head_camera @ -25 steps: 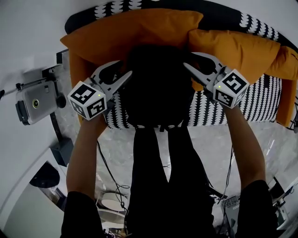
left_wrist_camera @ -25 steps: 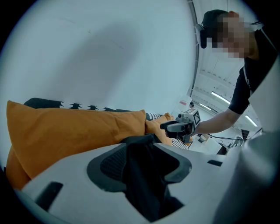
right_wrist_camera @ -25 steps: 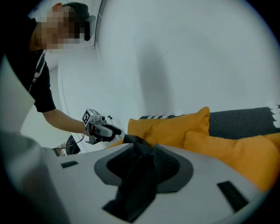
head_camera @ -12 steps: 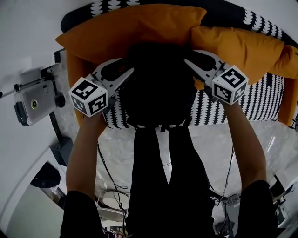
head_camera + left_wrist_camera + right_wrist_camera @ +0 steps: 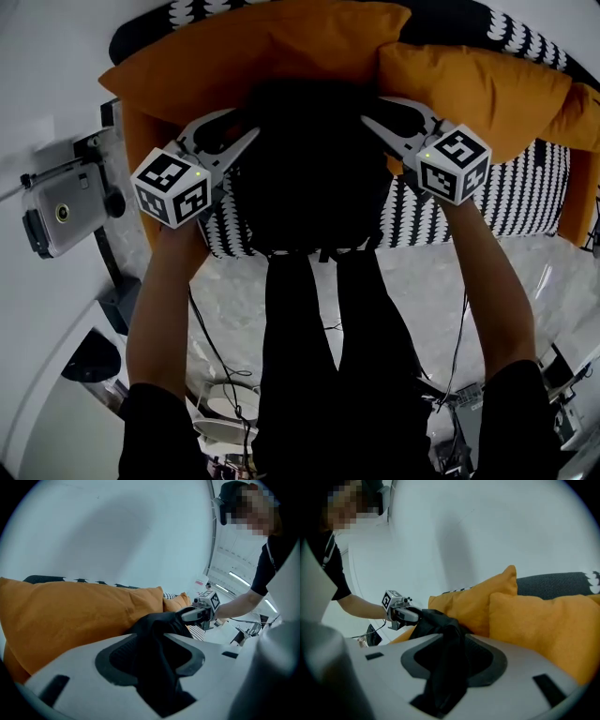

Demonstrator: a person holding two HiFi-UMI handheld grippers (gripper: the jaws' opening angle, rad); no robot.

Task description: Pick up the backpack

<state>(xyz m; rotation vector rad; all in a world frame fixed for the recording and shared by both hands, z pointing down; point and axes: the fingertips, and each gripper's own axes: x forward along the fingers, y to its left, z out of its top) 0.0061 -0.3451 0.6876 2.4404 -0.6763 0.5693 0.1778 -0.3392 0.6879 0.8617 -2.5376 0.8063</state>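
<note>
The black backpack (image 5: 309, 169) hangs in front of the orange cushions (image 5: 272, 47), held up from both sides. My left gripper (image 5: 251, 139) is shut on the bag's black fabric at its left edge. My right gripper (image 5: 367, 122) is shut on the fabric at its right edge. In the left gripper view a fold of black fabric (image 5: 157, 665) fills the gap between the jaws, and the right gripper (image 5: 202, 611) shows beyond it. In the right gripper view the pinched fabric (image 5: 447, 667) runs off toward the left gripper (image 5: 399, 607).
The sofa (image 5: 525, 197) has a black-and-white patterned cover and a second orange cushion (image 5: 478, 89) at the right. A grey camera device on a stand (image 5: 58, 214) is at the left. Cables (image 5: 220, 366) lie on the pale marbled floor. The person's dark trousers (image 5: 328, 366) are below the bag.
Both grippers and the backpack have shifted slightly up in the head view, toward the cushions. Both grips are unchanged.
</note>
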